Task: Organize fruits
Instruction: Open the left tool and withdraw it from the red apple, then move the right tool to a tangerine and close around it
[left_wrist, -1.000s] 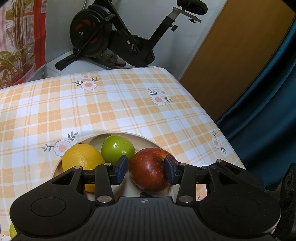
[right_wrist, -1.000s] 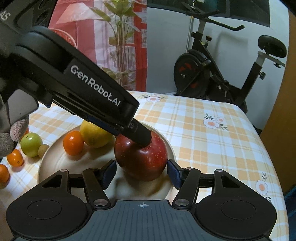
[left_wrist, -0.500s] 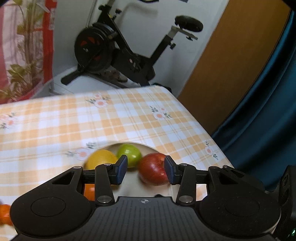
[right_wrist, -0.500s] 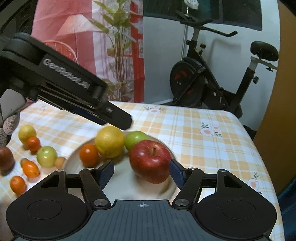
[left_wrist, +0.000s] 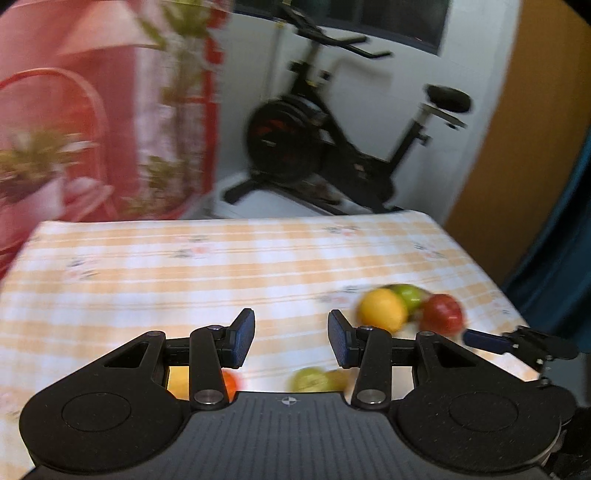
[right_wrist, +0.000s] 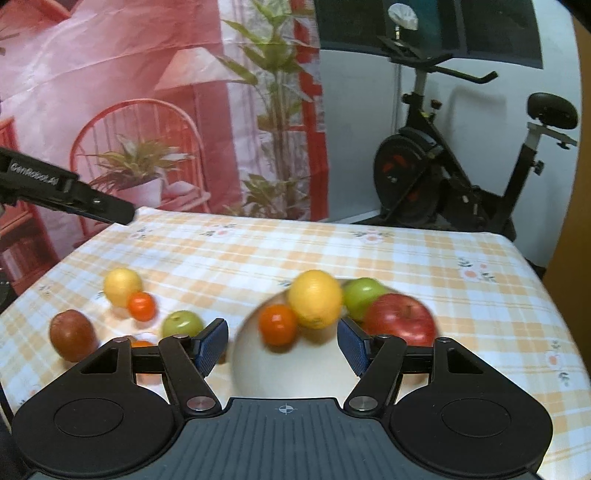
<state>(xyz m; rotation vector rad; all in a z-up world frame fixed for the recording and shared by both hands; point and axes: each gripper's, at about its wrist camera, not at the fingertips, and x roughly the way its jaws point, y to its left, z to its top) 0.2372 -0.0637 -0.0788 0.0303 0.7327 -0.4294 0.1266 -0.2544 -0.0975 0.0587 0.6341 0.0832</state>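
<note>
A cream plate (right_wrist: 251, 373) holds a red apple (right_wrist: 400, 319), a green apple (right_wrist: 362, 297), a yellow citrus (right_wrist: 315, 303) and a small orange (right_wrist: 277, 324). My right gripper (right_wrist: 282, 347) hovers open just in front of the plate, with nothing between its pads. Left of the plate, a lemon (right_wrist: 122, 286), a small orange (right_wrist: 141, 305), a green fruit (right_wrist: 183, 324) and a brownish-red fruit (right_wrist: 72, 334) lie loose on the cloth. My left gripper (left_wrist: 291, 341) is open and empty over bare cloth. In its blurred view the red apple (left_wrist: 443, 314) lies off to the right.
The table wears an orange-and-white checked cloth (right_wrist: 369, 254). An exercise bike (right_wrist: 443, 184) stands beyond its far edge, with a red printed curtain (right_wrist: 147, 110) at the back left. The left gripper's arm (right_wrist: 66, 192) reaches in from the left, high above the loose fruit.
My left gripper has come away from the red apple, which stays on the plate, and swung up and left. My right gripper has drawn back and risen, its jaws slightly wider.
</note>
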